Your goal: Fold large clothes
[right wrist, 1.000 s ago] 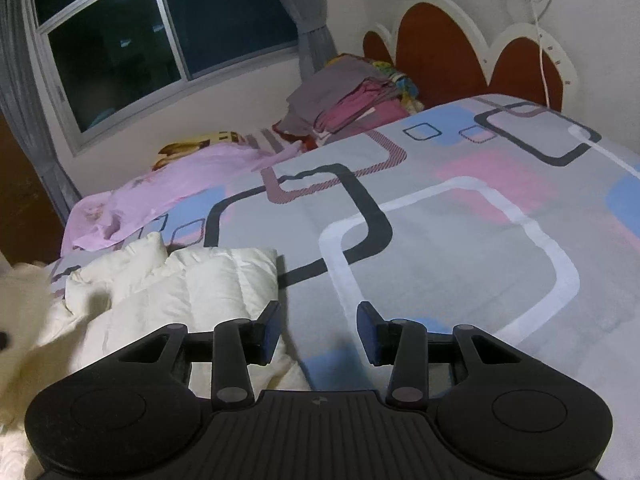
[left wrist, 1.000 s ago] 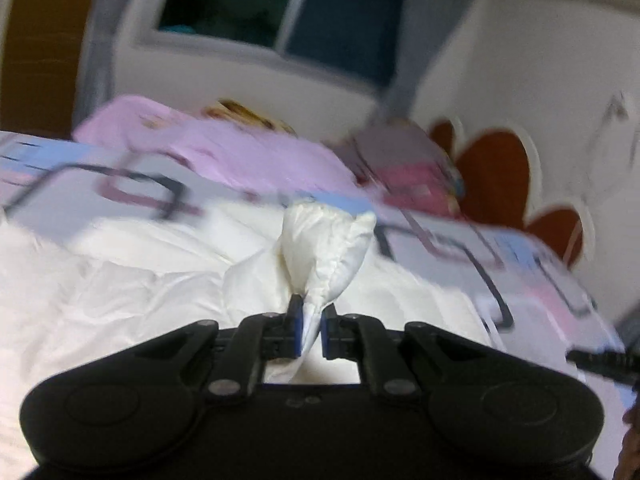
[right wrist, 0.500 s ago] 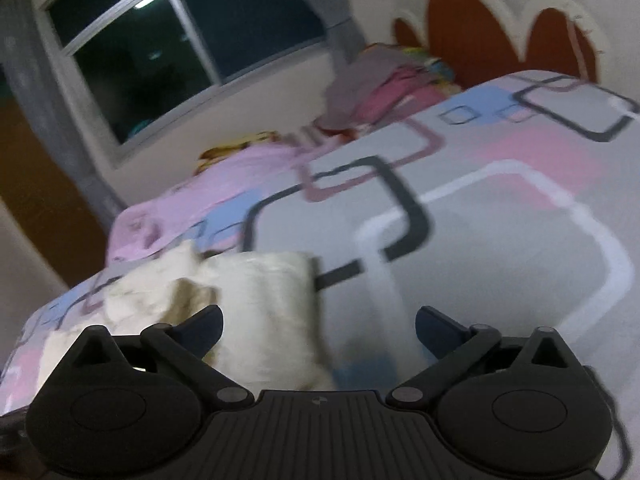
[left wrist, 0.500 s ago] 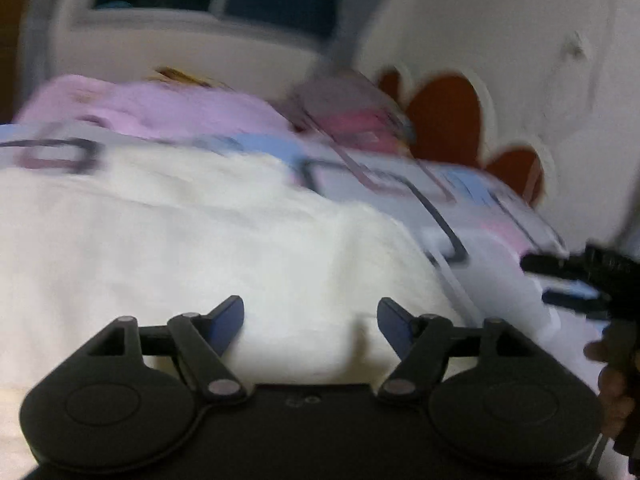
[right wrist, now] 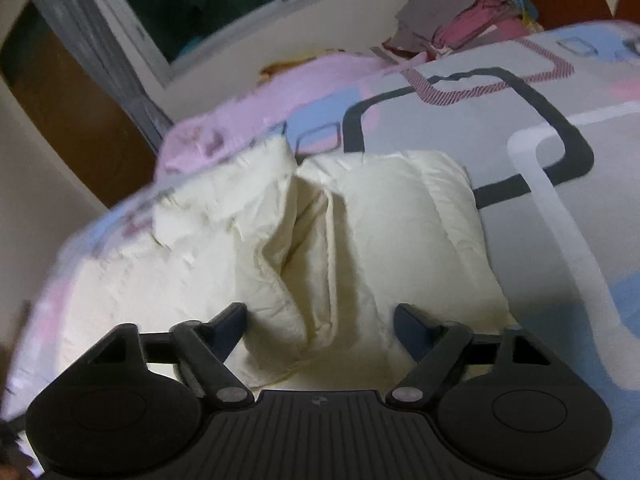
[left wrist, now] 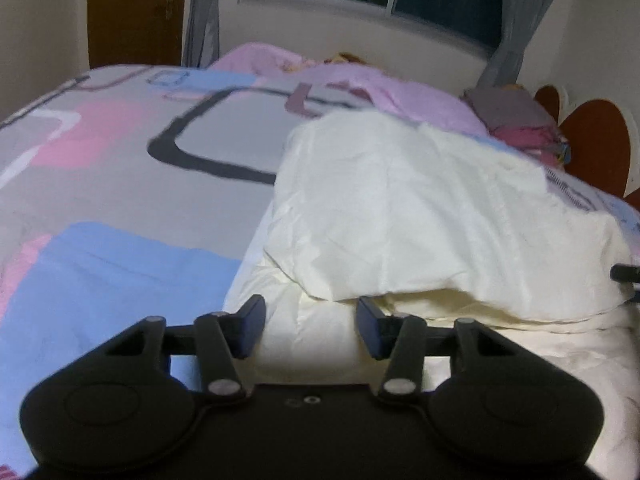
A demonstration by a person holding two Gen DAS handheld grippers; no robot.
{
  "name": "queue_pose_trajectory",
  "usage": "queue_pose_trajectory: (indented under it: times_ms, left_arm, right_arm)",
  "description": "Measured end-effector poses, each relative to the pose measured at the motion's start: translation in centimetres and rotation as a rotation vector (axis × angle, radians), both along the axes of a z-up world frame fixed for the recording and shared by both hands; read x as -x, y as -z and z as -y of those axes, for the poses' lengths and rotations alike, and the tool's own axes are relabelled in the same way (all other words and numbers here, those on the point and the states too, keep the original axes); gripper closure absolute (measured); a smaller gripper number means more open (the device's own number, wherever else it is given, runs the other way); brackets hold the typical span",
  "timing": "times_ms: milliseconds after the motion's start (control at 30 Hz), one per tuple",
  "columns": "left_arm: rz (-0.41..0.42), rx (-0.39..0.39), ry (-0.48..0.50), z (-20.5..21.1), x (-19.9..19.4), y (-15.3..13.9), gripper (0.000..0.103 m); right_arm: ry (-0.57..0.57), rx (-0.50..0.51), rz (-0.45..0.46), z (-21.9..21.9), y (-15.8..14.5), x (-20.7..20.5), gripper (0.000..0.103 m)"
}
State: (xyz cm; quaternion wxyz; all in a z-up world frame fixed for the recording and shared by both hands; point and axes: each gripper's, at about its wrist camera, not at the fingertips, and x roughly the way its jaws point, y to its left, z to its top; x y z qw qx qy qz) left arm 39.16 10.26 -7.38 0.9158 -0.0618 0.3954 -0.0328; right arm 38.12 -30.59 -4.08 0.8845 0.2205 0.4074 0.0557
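A cream puffer jacket (left wrist: pixel 420 216) lies on the bed with one flap folded over its lower layer. My left gripper (left wrist: pixel 311 330) hovers at the jacket's near edge, under the flap's corner. Its jaws are closing, with the lower layer between them but not pinched. In the right wrist view the same jacket (right wrist: pixel 400 240) shows a raised lengthwise fold. My right gripper (right wrist: pixel 320 326) straddles the near end of that fold. Its jaws are closing too, and the pads do not press on the fabric.
The bedspread (left wrist: pixel 120 200) is grey with pink, blue and black shapes. A pink blanket (left wrist: pixel 360 84) lies along the far side. A pile of folded clothes (right wrist: pixel 460 20) sits by the brown headboard (left wrist: pixel 588 136). Behind are a window, curtains and a door.
My left gripper let go of the pinched cream fabric, opened, and dropped to the jacket's near edge. My right gripper swung left over the jacket, opened wide, then narrowed.
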Motion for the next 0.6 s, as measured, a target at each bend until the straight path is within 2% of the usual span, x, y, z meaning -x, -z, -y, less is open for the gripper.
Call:
queue_pose_trajectory:
  times_ms: [33,100,167,233,333,400,600]
  left_arm:
    - [-0.004,-0.003,-0.006,0.0,-0.6,0.4,0.058]
    - [-0.014,0.006,-0.020,-0.2,-1.3,0.7,0.058]
    - [-0.015,0.014,-0.017,-0.6,-1.3,0.9,0.058]
    - [-0.016,0.006,-0.002,-0.5,-1.3,1.1,0.058]
    - [-0.016,0.005,0.014,-0.7,-1.1,1.2,0.058]
    - [-0.021,0.005,0.020,-0.9,-1.2,1.1,0.058]
    - [-0.050,0.000,0.092,-1.7,-1.1,0.5,0.060]
  right_arm:
    - [-0.001,0.008,0.000,-0.2,0.0,-0.2,0.077]
    - [0.009,0.040,0.051,-0.3,-1.3,0.3,0.089]
    - [0.035,0.102,0.128,-0.1,-3.1,1.5,0.089]
    - [0.051,0.135,0.163,0.2,-3.9,2.4,0.089]
    - [0.053,0.195,0.063,0.1,-1.7,2.0,0.089]
    - [0.069,0.186,0.013,0.2,-0.5,2.0,0.089]
    - [0.095,0.201,-0.012,0.5,0.0,2.1,0.089]
